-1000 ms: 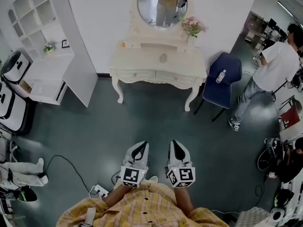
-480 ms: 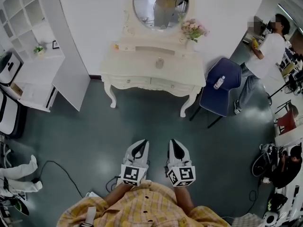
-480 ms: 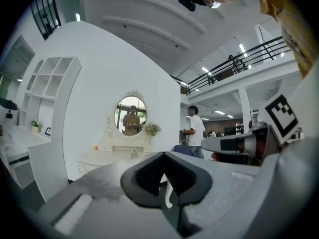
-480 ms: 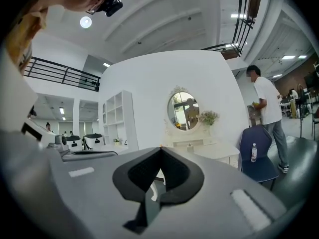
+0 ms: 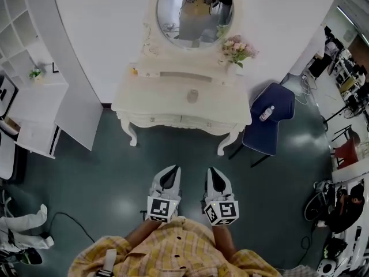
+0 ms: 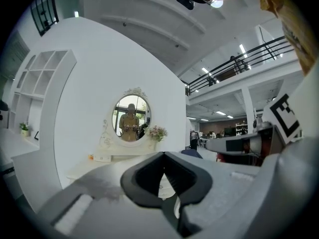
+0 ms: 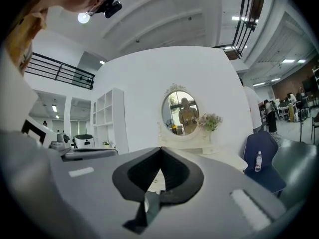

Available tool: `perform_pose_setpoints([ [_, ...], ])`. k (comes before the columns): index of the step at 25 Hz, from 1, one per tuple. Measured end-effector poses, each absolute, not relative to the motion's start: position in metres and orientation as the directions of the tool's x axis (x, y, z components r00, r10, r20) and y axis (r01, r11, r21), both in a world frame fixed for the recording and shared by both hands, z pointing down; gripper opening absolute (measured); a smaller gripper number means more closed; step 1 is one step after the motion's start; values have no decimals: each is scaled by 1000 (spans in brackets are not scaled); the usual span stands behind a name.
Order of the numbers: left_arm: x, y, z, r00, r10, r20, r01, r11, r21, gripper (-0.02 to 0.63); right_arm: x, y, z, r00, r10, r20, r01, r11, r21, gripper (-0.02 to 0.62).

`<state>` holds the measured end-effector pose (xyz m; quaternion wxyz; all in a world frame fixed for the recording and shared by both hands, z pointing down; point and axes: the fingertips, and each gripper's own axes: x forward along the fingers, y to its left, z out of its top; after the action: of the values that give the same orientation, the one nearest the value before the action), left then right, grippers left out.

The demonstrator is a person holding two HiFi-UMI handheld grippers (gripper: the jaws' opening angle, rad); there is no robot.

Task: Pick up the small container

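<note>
Facing the table [image 5: 155, 100] at upper centre. Holding left hand-held gripper [image 5: 170, 173] and right hand-held gripper [image 5: 212, 174] level at lower centre, jaws together and empty, likely closed simply for the approach. Spotting container [image 5: 192, 96] mid-table, well apart.

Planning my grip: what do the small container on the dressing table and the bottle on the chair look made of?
Small container: dull grey, possibly metal or glass; too small to tell. Bottle: likely clear plastic, judging by its see-through body.
</note>
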<state>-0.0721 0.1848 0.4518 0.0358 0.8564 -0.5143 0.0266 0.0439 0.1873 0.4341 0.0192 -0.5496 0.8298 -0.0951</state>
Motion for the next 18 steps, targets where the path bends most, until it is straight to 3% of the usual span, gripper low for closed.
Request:
perform_pose_setpoints([
  [18,-79,63,476,483,-866,127,-875,-476,83,-2,36,72,454,-339,-932,128,-933,317,-170,-3],
])
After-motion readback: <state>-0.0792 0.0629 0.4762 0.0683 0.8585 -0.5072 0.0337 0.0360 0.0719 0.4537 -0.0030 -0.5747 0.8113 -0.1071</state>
